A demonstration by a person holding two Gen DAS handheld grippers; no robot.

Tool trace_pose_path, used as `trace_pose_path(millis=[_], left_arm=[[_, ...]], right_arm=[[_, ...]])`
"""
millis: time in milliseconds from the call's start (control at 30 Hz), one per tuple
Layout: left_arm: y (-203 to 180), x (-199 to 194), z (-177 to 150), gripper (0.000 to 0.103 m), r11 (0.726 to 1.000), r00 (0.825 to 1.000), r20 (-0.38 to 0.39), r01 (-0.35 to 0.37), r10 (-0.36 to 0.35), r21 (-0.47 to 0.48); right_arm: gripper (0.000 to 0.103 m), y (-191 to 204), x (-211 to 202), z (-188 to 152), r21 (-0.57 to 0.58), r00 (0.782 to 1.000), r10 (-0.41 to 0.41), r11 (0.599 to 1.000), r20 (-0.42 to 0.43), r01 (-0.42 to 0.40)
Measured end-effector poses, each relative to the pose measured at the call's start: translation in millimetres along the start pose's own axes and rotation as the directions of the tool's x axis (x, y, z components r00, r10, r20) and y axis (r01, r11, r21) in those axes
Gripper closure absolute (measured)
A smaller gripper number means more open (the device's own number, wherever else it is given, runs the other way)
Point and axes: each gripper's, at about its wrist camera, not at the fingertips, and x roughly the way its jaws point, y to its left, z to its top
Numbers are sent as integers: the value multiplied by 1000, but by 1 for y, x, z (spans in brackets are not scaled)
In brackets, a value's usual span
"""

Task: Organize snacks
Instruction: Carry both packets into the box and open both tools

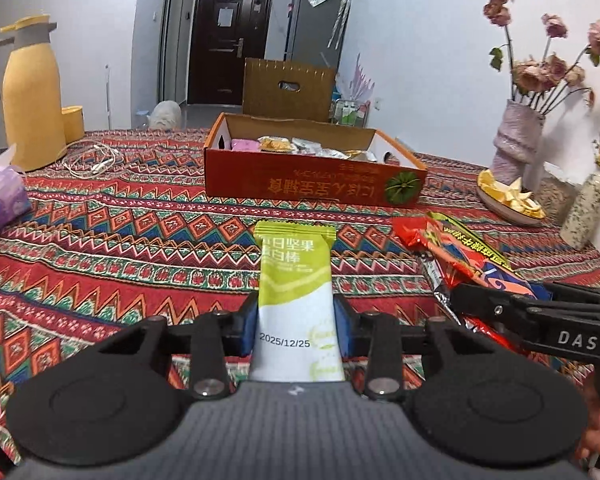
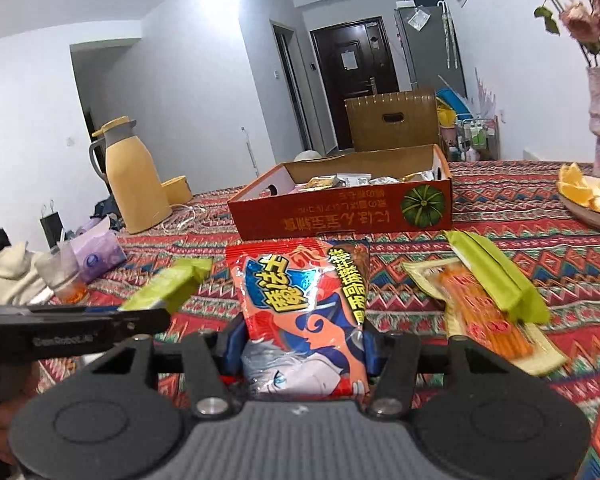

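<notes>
Between the left tongs (image 1: 296,326), a green-and-white snack bar (image 1: 296,280) sits clamped by its lower end; the right tongs (image 2: 300,344) pinch a red snack bag (image 2: 300,304) by its bottom edge. Both packets hang above the patterned counter (image 1: 120,240), short of the open red box (image 1: 312,184) already holding snacks. Gripped so low, either slick wrapper could sag or slip, or its loose top could catch the box's near wall.

Cardboard box (image 1: 312,184) is sitting mid-table on the tablecloth (image 1: 120,232), small snack packets (image 1: 300,146) lying in it. Thermos jug (image 1: 30,96) is standing far left of the box, cable (image 1: 94,160) between them. Vase (image 1: 518,136) and fruit plate (image 1: 508,200) are sitting right of the box.
</notes>
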Motion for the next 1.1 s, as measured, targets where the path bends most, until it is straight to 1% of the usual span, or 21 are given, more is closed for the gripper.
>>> trace_pose_path(millis=[100,233,333,433,500,567,733,833,900,967,1033,1100], left_arm=[[-2,-11,-1,65,1000,1000,21,0,0,-6],[-4,-19,-2,65,1000,999,37,10,-9,-12],[-7,-17,3,65,1000,999,44,12,-11,-9],[-13,-8,13,65,1000,999,45,-8,7,16],[-17,-4,26,65,999,998,55,-2,0,35],[-20,-2,45,65,998,997,77,21,-26,58],[-28,14,106,64,992,987,136,69,-83,106],[-34,37,143,64,989,981,165,85,-105,123],[-37,60,168,64,990,977,183,85,-104,110],[-42,87,188,64,990,975,195,85,-105,109],[-44,118,206,64,992,979,180,81,-97,92],[-46,158,223,64,994,986,142,79,-88,69]], right_arm=[[50,3,-11,-5,-6,1000,-27,1000,2,27],[50,4,-23,-9,-4,999,-37,999,7,37],[50,1,-25,-8,-16,999,-41,999,10,41],[50,-2,-27,-1,-35,999,-48,998,24,49],[50,-5,-25,10,-53,998,-46,997,36,47],[50,-11,-26,27,-77,998,-42,996,52,46],[50,-28,-16,79,-136,996,-36,990,85,47],[50,-42,8,117,-137,996,-38,989,83,49],[50,-54,36,143,-134,997,-48,989,65,57],[50,-69,70,166,-111,997,-66,991,27,69],[50,-83,113,184,-95,997,-76,993,-32,72],[50,-93,151,196,-89,992,-103,991,-76,96]])
